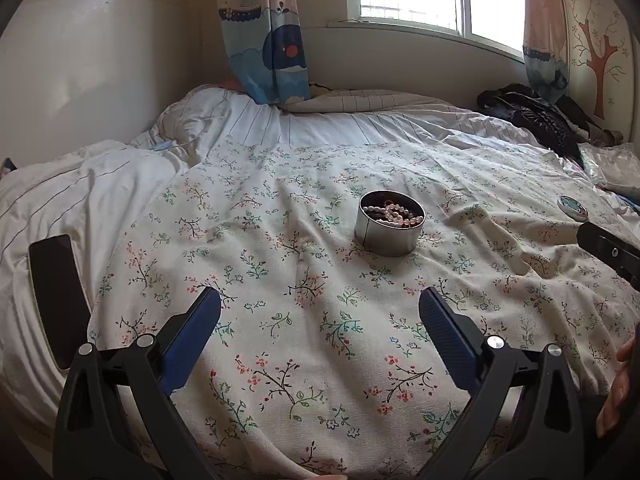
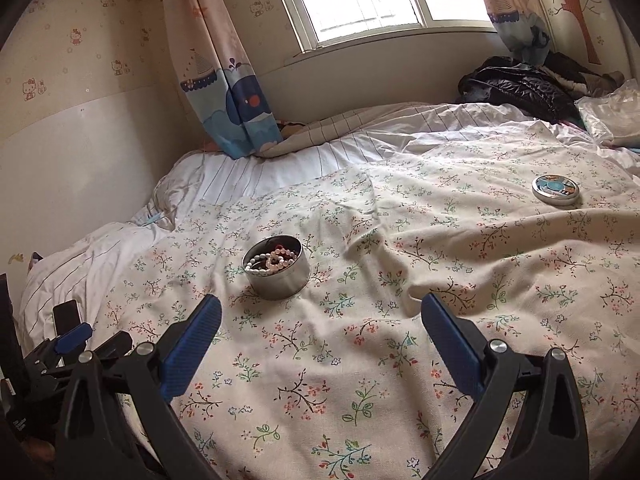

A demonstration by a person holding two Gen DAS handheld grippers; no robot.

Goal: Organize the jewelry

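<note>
A round silver tin (image 1: 387,236) stands open on the floral bedspread, holding bead bracelets (image 1: 396,213), white and pink among them. It also shows in the right wrist view (image 2: 277,276) with the bracelets (image 2: 272,259) inside. Its round lid (image 2: 556,189), with a blue printed top, lies apart to the right; in the left wrist view the lid (image 1: 573,208) sits near the right edge. My left gripper (image 1: 320,306) is open and empty, short of the tin. My right gripper (image 2: 321,312) is open and empty, to the right of the tin and short of it.
A dark phone (image 1: 56,300) lies on the white striped duvet at the left. A black jacket (image 2: 520,84) and a clear plastic bag (image 2: 612,116) lie at the bed's far right. A curtain (image 2: 224,80) hangs by the window behind.
</note>
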